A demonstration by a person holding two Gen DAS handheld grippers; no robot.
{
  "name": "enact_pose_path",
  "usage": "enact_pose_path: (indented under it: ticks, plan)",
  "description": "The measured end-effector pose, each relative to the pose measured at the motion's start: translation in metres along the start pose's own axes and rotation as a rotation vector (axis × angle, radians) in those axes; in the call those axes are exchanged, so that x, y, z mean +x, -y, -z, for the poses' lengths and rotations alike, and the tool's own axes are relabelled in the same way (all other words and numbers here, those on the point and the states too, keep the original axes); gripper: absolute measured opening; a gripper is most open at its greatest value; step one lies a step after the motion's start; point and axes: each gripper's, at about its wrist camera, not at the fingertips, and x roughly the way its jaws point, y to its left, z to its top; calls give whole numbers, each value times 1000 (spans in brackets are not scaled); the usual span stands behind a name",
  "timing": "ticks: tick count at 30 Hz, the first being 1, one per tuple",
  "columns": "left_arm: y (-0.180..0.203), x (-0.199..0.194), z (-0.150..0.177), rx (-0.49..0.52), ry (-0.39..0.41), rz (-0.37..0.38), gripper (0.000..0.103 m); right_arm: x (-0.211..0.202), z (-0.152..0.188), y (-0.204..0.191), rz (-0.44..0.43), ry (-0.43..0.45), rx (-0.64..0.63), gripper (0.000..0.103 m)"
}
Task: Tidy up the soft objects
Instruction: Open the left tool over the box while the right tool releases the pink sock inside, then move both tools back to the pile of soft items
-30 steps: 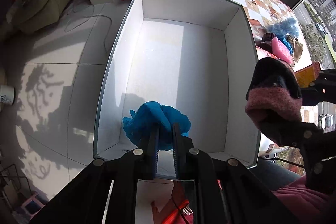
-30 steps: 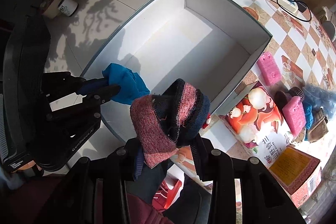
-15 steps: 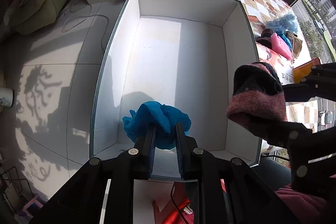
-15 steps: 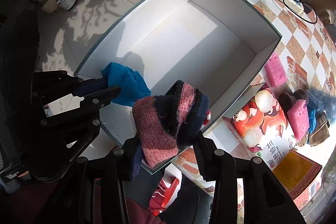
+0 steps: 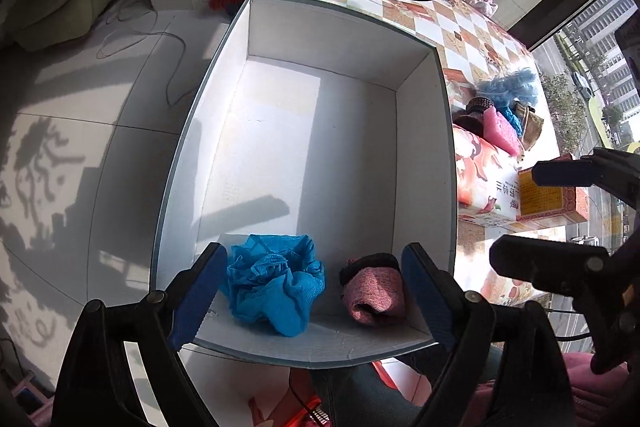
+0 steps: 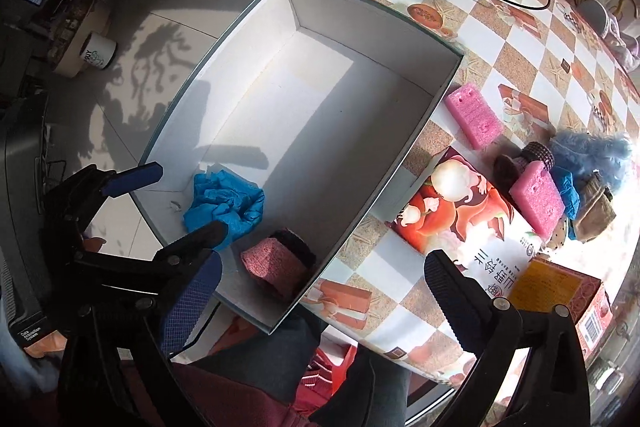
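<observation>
Sock (image 5: 376,289) half-hidden behind right claw (image 6: 320,291) pad.

**Two soft items lying in the white box**

A crumpled blue cloth (image 6: 224,205) and a rolled pink-and-dark sock (image 6: 276,265) are seen on the floor of the white box (image 6: 360,39), near its closest end, slightly apart. The right gripper (image 6: 320,301) is held above, its fingers (image 6: 192,301) opening with nothing between them. The left gripper (image 6: 176,201) is also spread, beside the cloth. Pink sponges (image 6: 474,117) are scattered on the checkered worktop (image 6: 532,39).
</observation>
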Motion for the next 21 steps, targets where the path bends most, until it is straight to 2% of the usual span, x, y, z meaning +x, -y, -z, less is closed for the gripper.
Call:
enact_pose_path:
  ticks: [1, 3, 6, 9, 14, 17, 21]
  plan:
    - [2, -6, -5, 3, 25, 26, 93, -7, 0, 6, -22, 13, 26, 102]
    - [8, -14, -17, 13, 53, 70, 103, -21, 2, 18, -41, 40, 74, 102]
    - [25, -18, -39, 43, 56, 120, 103, -44, 8, 41, -38, 92, 159, 102]
    - [54, -22, -61, 119, 60, 131, 103, -72, 17, 75, -40, 145, 263, 102]
    - [109, -14, -84, 217, 36, 158, 103, -115, 44, 158, 10, 212, 468, 102]
    - [144, 4, -92, 259, -4, 135, 103, -125, 60, 215, 33, 213, 592, 102]
    - [186, 29, -100, 297, -53, 102, 103, -111, 71, 280, 33, 154, 717, 102]
